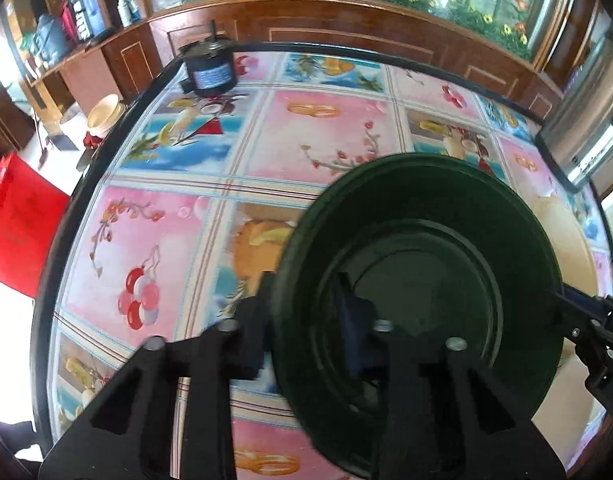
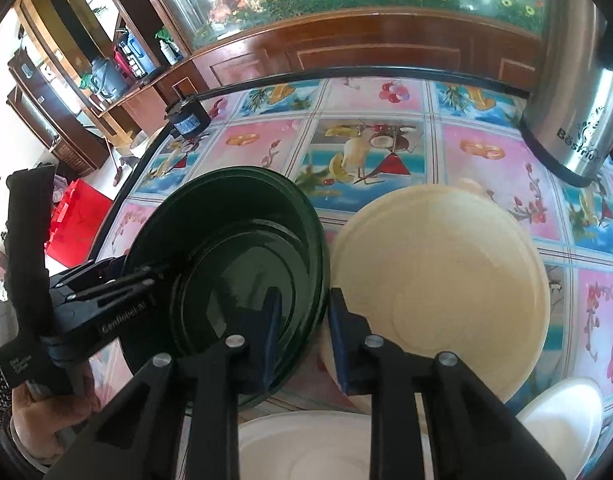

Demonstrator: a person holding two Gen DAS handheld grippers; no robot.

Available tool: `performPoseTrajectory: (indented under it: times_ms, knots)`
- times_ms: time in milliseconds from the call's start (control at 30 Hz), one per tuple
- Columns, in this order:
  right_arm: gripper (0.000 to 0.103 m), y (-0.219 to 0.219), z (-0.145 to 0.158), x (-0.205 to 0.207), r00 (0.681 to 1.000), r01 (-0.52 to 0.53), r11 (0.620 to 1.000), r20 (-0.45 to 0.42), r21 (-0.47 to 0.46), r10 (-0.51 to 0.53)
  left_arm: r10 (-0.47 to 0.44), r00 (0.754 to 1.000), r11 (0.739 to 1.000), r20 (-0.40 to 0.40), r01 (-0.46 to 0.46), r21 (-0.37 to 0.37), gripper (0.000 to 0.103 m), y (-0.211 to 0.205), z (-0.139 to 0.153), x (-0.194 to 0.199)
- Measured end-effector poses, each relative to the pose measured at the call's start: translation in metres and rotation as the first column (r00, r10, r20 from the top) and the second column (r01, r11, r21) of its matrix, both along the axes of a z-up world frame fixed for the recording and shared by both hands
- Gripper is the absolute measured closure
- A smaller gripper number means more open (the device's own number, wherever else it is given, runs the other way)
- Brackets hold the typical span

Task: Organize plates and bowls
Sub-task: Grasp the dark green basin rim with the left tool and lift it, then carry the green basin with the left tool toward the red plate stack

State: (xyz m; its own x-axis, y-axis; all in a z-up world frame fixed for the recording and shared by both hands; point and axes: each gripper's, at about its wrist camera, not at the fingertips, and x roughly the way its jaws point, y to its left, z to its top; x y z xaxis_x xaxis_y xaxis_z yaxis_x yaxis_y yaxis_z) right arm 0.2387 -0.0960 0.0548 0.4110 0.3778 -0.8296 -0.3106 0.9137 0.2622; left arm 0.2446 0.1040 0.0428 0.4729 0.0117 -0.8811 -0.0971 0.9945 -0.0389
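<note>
Clearly the table (image 2: 370, 148) is crowded, so any swing of the green plate (image 2: 234, 248) could knock the cream plate (image 2: 438, 280) just beside it, or the white dishes (image 2: 306, 448) near the front edge. Both claws are clamped on the green plate's rim, the left gripper (image 1: 306, 312) on one side and the right gripper (image 2: 302, 320) on the other. Uneven lifting could tilt it and let the slick rim slip free. The steel kettle (image 2: 574, 112) stands further back.
</note>
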Motion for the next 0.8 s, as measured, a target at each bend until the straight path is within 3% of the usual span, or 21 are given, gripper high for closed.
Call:
performPoseTrajectory:
  times_ms: [167, 467, 800]
  knots:
    - [0.081, 0.002, 0.002, -0.004, 1.000, -0.004, 1.000, 0.005, 0.029, 0.004, 0.004, 1.000, 1.000, -0.009, -0.004, 0.022, 0.085, 0.008, 0.000, -0.010]
    - [0.081, 0.016, 0.015, -0.026, 0.999, -0.029, 0.999, 0.035, 0.032, 0.028, 0.024, 0.999, 1.000, 0.024, -0.023, -0.018, 0.087, 0.028, 0.018, -0.042]
    - [0.081, 0.025, 0.030, -0.069, 0.997, -0.056, 0.997, 0.061, 0.058, 0.053, 0.023, 0.997, 0.999, 0.068, -0.021, -0.036, 0.087, 0.043, 0.045, -0.105]
